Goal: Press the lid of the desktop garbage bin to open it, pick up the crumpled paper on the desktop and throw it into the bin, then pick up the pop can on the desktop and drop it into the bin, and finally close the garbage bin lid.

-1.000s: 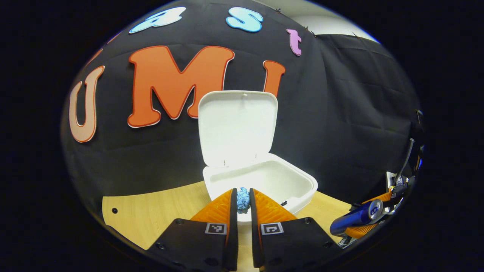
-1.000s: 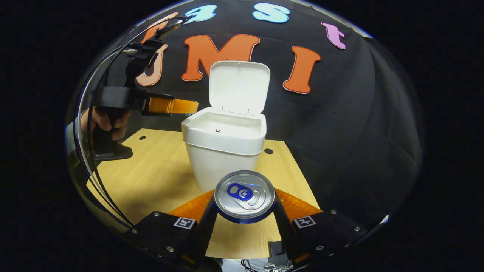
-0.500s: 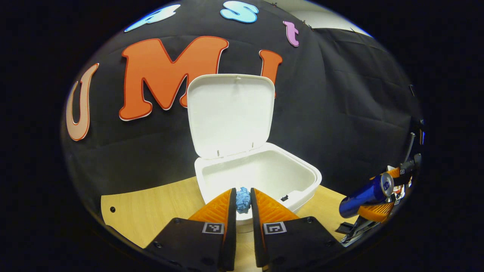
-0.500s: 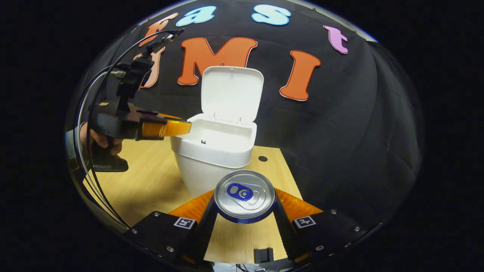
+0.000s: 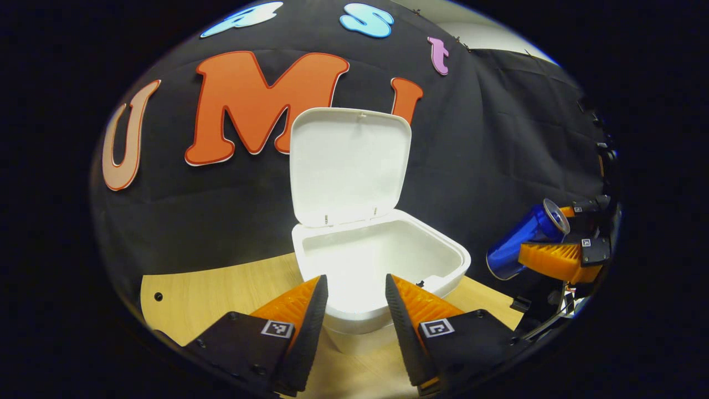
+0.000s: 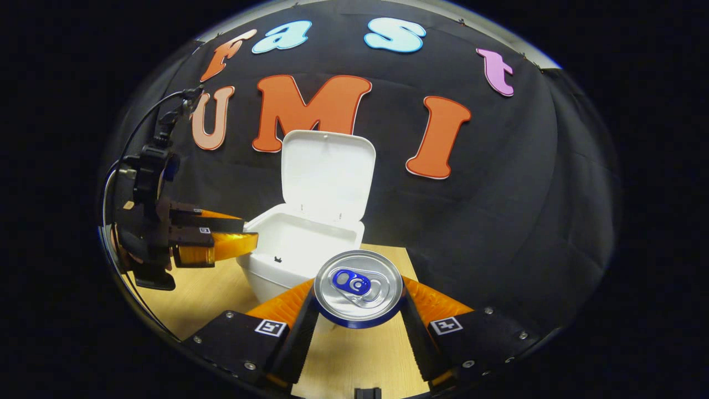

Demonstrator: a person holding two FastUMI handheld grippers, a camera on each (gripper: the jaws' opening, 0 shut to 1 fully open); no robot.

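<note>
Left tongs [image 5: 353, 291] spread wide, nothing between the fingers, poised just over the near rim of the white desktop garbage bin [image 5: 382, 260]. Seen from the right gripper view, the same left tongs [image 6: 243, 233] sit at the bin's left edge, fingers apart; the hand behind them is mostly hidden by the tool body and cable.

Bin lid [image 5: 350, 165] stands upright on its rear hinge, inner face toward the camera. Bin interior reads as bright white, overexposed; the bottom cannot be made out, so contents cannot be told. Crumpled paper: not made out anywhere on the table or in the glare inside the bin.

Right tongs [image 6: 359, 302] closed around the pop can [image 6: 359, 287], both fingers pressing its sides. Can lies along the fingers, silver top and blue pull tab facing the camera; its body is hidden behind its own top. In the left gripper view the blue can [image 5: 523, 239] shows tilted, held off the table to the right of the bin, with the right tongs [image 5: 545, 244] partly cut off at the picture's edge.

Wooden table [image 6: 354, 360] carries the bin; the bin's base is hidden behind the can and fingers.
</note>
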